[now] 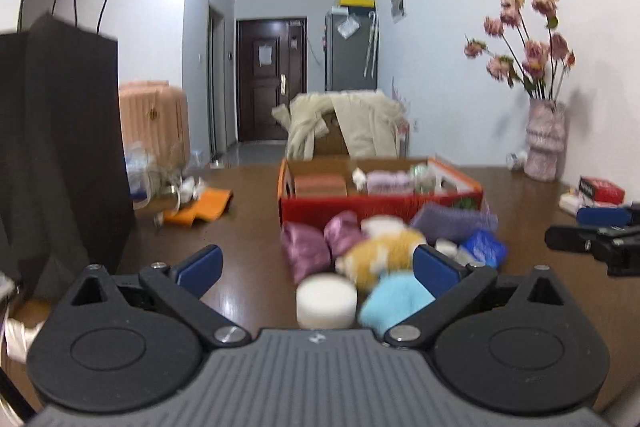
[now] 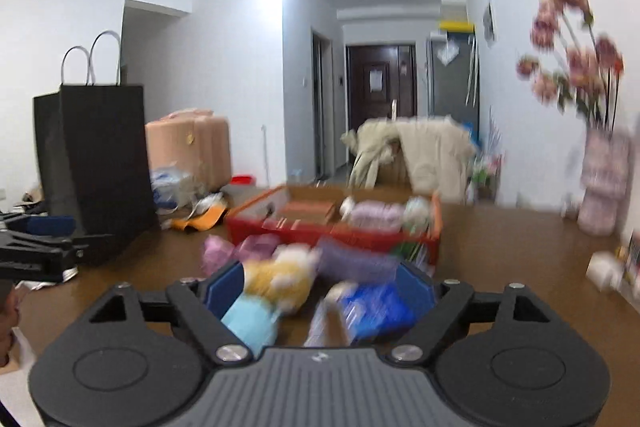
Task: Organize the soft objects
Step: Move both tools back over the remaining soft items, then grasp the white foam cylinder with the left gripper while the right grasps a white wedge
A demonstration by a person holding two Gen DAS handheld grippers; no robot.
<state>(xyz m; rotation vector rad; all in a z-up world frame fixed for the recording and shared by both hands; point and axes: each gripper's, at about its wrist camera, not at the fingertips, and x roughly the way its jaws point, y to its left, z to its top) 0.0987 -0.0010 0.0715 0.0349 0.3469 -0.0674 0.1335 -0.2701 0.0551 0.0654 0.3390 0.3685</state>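
Both grippers hang just above the near edge of a brown table [image 1: 248, 195], each with its jaws spread wide and grasping nothing. Between the fingers of the left gripper [image 1: 316, 269] sits a white round tub [image 1: 326, 301], with a light blue soft piece [image 1: 394, 301] just to its right, against the right finger. Between the fingers of the right gripper [image 2: 320, 289] lie the same light blue piece [image 2: 252, 321] at left and a blue packet [image 2: 374, 309] at right; contact with either finger cannot be confirmed because of blur.

Just beyond, the soft things form a loose heap on the table: a yellow and white plush toy [image 1: 380, 255], two mauve pouches [image 1: 304, 251] to its left, and a purple cloth [image 1: 452, 223] to the right. All lie outside the box.

Behind the heap stands a red shoebox [image 1: 380, 205], open at the top, holding a brown block [image 1: 320, 185] at left and a pale lilac folded item [image 1: 390, 181] toward the right.

Left of the box, an orange cloth [image 1: 200, 209] lies flat. A tall black paper bag [image 1: 60, 147] stands upright at the far left. At far right a pink vase [image 1: 546, 143] with dried flowers stands against the wall. The right gripper's black body [image 1: 592, 239] shows at the right edge of the left wrist view.
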